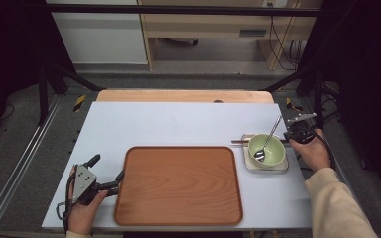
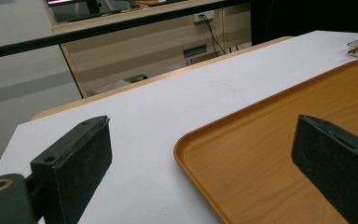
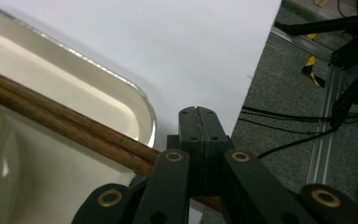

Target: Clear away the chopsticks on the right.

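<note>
Two tools are at work over the white table [image 1: 178, 124]. On the person's left, the left tool [image 1: 108, 174] sits near the front corner with its jaws spread wide and nothing between them. In the high view one jaw points away over the bare table and the other reaches to the left rim of the wooden tray [image 1: 178, 186]; in the left gripper view that rim [image 2: 186, 144] runs between the two black pads without either pad pressing on it, as far as the angle lets me judge.

On the right, the right tool [image 1: 293, 135] is held at the far right edge of the table, just beside a small metal dish [image 1: 278, 166]. Its jaws are pressed fully together, as the right gripper view shows, and the dark wooden chopsticks [image 3: 65, 123] lie across the dish rim and pass right under the closed jaws; whether they are actually pinched I cannot tell. A green bowl [image 1: 273, 153] stands in the dish, with a metal spoon [image 1: 268, 141] leaning inside it, handle tilted up toward the right tool.
</note>
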A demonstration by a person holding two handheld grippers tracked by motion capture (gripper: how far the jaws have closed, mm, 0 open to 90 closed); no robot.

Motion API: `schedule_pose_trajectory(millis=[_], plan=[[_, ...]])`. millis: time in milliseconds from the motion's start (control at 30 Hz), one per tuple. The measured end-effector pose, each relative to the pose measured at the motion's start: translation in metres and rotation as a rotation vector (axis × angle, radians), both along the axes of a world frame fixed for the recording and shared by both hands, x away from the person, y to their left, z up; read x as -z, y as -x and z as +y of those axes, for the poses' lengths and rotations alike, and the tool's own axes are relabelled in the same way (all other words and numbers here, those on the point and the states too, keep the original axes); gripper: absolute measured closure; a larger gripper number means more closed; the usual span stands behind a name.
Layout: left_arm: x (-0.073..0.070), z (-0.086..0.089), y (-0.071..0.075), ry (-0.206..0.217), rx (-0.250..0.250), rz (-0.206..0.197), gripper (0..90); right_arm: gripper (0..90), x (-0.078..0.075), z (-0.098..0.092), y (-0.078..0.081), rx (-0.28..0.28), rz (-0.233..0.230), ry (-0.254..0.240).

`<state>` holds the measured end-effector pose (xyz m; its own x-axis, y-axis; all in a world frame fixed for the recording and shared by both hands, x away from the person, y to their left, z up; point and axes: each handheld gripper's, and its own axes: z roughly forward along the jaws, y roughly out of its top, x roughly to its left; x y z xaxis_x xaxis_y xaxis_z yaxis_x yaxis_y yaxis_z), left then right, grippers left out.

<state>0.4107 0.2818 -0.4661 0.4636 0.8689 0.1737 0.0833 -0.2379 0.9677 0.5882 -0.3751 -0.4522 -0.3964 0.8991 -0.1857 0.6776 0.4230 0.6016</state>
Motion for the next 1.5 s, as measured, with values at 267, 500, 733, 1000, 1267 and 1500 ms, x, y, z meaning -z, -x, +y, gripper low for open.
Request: schedule_pose_trajectory(millis=[267, 500, 733, 1000, 1267, 1500], plan=[[0.0, 0.0, 0.0, -0.001, 0.002, 0.0, 4.4, 90.0, -0.003, 0.002, 0.007, -0.034, 0.026, 0.009], [-0.001, 0.0, 0.0, -0.006, 0.002, -0.002, 4.4, 90.0, -0.004, 0.003, 0.015, -0.059, 0.035, 0.008], [0.0, -0.001, 0.0, -0.008, 0.0, -0.001, 4.4, 90.0, -0.007, 0.002, 0.021, -0.078, 0.037, 0.006], [0.0, -0.001, 0.0, -0.011, -0.001, -0.002, 4.4, 90.0, -0.007, 0.002, 0.024, -0.088, 0.043, 0.002], [0.0, -0.001, 0.0, -0.013, 0.0, -0.003, 4.5, 90.0, -0.007, 0.003, 0.027, -0.093, 0.047, 0.002], [0.0, 0.0, 0.0, -0.014, -0.002, -0.002, 4.4, 90.0, -0.008, 0.001, 0.029, -0.095, 0.053, -0.003]])
